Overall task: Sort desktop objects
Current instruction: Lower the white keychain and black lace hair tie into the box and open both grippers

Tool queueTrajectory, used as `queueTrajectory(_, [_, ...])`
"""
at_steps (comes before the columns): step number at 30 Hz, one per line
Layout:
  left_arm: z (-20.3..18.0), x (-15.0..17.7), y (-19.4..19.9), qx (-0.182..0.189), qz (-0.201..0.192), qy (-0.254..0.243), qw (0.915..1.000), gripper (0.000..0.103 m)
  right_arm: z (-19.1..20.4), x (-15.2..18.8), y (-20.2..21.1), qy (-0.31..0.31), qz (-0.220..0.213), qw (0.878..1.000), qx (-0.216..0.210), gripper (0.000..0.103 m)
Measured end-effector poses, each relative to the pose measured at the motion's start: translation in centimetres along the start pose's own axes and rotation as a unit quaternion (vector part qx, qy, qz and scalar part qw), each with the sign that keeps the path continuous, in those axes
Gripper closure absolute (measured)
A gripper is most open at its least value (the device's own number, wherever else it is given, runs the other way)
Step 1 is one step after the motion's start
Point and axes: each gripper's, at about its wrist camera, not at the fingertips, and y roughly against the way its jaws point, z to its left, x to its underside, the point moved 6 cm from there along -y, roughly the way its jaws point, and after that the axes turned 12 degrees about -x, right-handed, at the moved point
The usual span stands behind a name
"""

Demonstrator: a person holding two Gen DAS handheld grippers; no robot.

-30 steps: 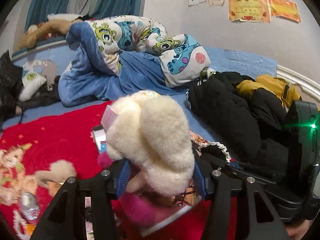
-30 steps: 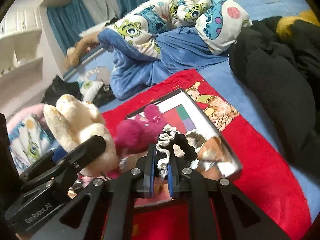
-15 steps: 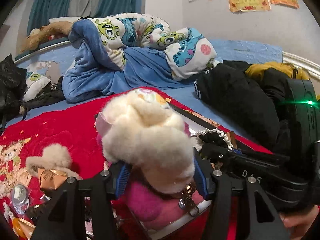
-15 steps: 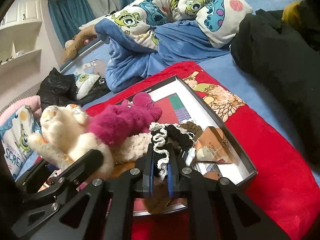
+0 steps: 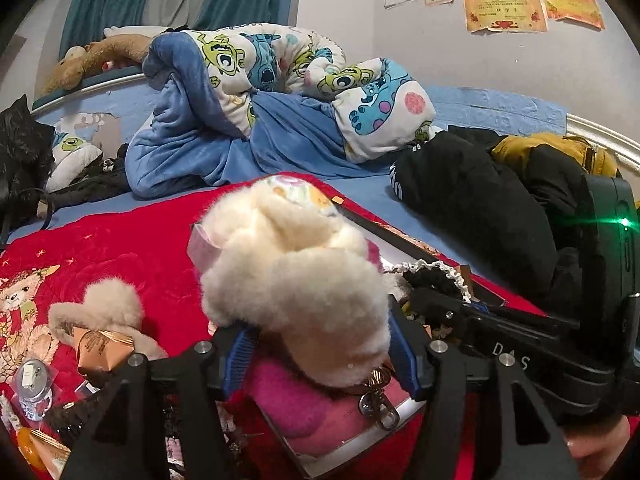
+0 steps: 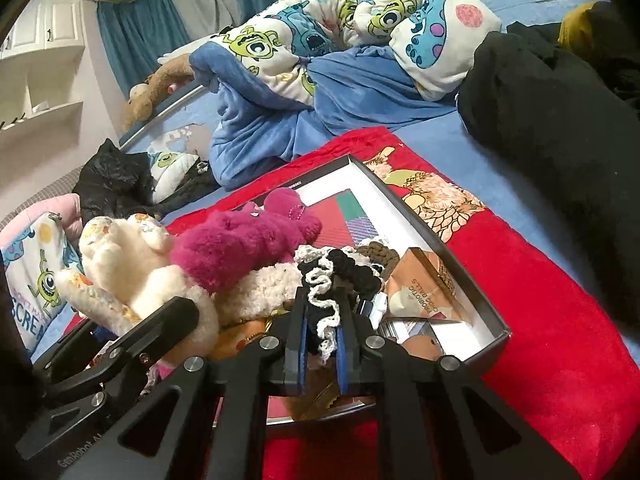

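Observation:
My left gripper point(image 5: 318, 354) is shut on a cream plush toy point(image 5: 296, 272), held over the near end of a black-rimmed white box point(image 6: 472, 284) on the red blanket; the toy also shows in the right wrist view point(image 6: 132, 276). A magenta plush point(image 6: 244, 244) lies in the box under and beside it. My right gripper point(image 6: 320, 348) is shut on a black scrunchie with a white lace edge point(image 6: 320, 292), just above the box. The box also holds a tan packet point(image 6: 420, 288) and other scrunchies.
On the red blanket point(image 5: 120, 248) left of the box lie a small cream plush point(image 5: 104, 312), a bronze packet point(image 5: 100, 348) and a round tin point(image 5: 32, 380). Black jackets point(image 5: 480, 208) lie to the right, a blue monster-print duvet point(image 5: 260, 112) behind.
Both grippers came down closer to the box with their loads. The cream plush now rests against the magenta plush, and the scrunchie sits lower over the box contents.

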Motion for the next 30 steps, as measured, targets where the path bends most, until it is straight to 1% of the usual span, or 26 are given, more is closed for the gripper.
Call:
queueTrajectory(2, [-0.2,0.0,0.0,-0.004,-0.002,-0.004,1.0000,0.043,-0.2,0.0,0.1,-0.003,-0.002,1.000,0.002,0.089])
queueTrajectory(5, [-0.2,-0.1,0.0,-0.009,-0.003,-0.005,0.9999,0.039,-0.2,0.0,0.2,-0.003,-0.004,1.000,0.004,0.089])
queueTrajectory(7, [-0.1,-0.1,0.0,-0.010,-0.002,-0.004,0.9999,0.034,0.0,0.0,0.3,0.002,-0.006,1.000,0.004,0.088])
queueTrajectory(9, [-0.1,0.0,-0.1,-0.009,0.000,-0.003,1.0000,0.023,0.2,-0.1,0.4,0.007,-0.011,1.000,0.007,0.083])
queueTrajectory(10, [0.0,0.0,-0.2,-0.007,0.003,0.000,1.0000,0.022,0.2,-0.2,0.7,0.009,-0.018,1.000,0.010,0.081])
queueTrajectory(12, [0.3,0.0,-0.3,-0.002,0.007,0.007,0.9999,0.014,0.1,-0.3,1.3,0.007,-0.032,0.999,0.012,0.074])
queueTrajectory(13, [0.4,0.0,-0.3,0.001,0.008,0.011,0.9999,0.012,0.0,-0.5,1.6,0.004,-0.041,0.999,0.011,0.068])
queueTrajectory(15, [0.5,0.0,-0.2,0.002,0.005,0.015,0.9999,0.000,-0.5,-0.7,2.2,-0.006,-0.057,0.998,0.014,0.058])
queueTrajectory(16, [0.6,-0.1,-0.2,0.000,0.003,0.016,0.9999,0.000,-0.7,-0.8,2.4,-0.012,-0.063,0.998,0.018,0.041])
queueTrajectory(17, [0.6,-0.1,-0.1,0.006,0.001,0.018,0.9998,0.000,-1.0,-0.9,2.6,-0.019,-0.068,0.997,0.027,0.018])
queueTrajectory(18, [0.5,-0.2,0.0,0.012,-0.002,0.018,0.9998,0.000,-1.4,-1.0,2.8,-0.027,-0.073,0.996,0.033,0.009])
queueTrajectory(20, [0.3,-0.5,0.5,0.020,-0.014,0.019,0.9995,0.000,-1.4,-1.3,3.0,-0.033,-0.077,0.996,0.018,0.002])
queueTrajectory(22, [0.3,-0.7,0.8,0.022,-0.021,0.018,0.9994,0.000,-1.4,-1.3,3.0,-0.034,-0.081,0.996,0.012,0.000])
queueTrajectory(27, [0.2,-0.8,0.9,0.029,-0.020,0.019,0.9992,0.000,-1.1,-1.4,3.2,-0.033,-0.085,0.996,0.014,0.000])
queueTrajectory(30, [0.2,-0.8,0.9,0.028,-0.017,0.018,0.9993,0.000,-1.1,-1.4,3.3,-0.031,-0.090,0.995,0.025,0.000])
